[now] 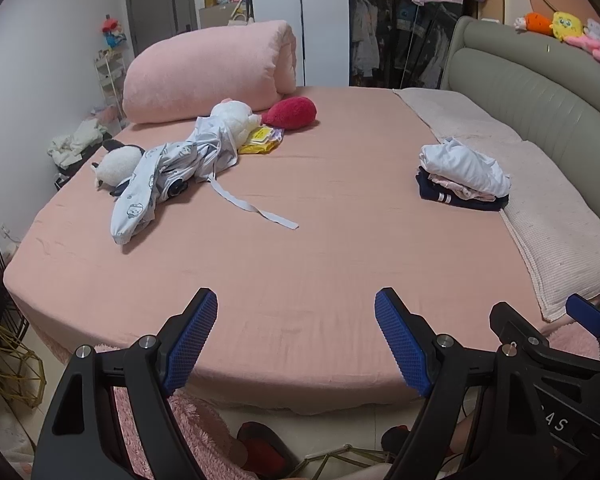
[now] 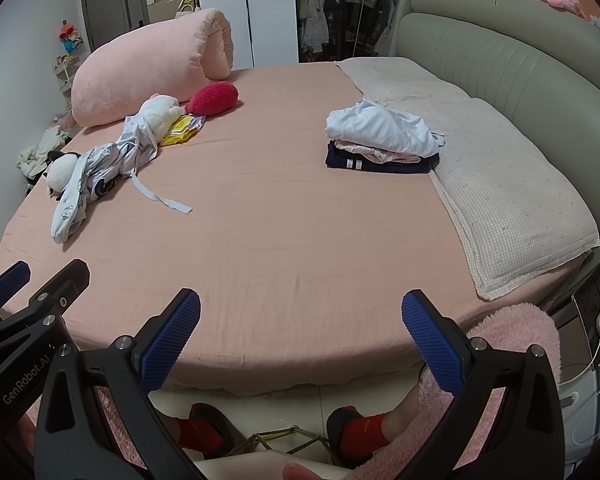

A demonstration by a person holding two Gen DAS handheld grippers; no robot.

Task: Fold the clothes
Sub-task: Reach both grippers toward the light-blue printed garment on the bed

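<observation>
**Both grippers wide over the near edge of the bed**

Left wrist view: the left gripper [image 1: 296, 336] has its fingers apart with nothing between them. An unfolded pale printed garment [image 1: 168, 168] sprawls at centre left on the pink bed [image 1: 300, 264], its loose strap trailing toward the middle. The folded stack [image 1: 464, 176] sits at right.

Right wrist view: the right gripper [image 2: 300, 340] is spread wide and empty. Only here, at the bottom, feet in red socks [image 2: 356, 428] show clearly.
</observation>
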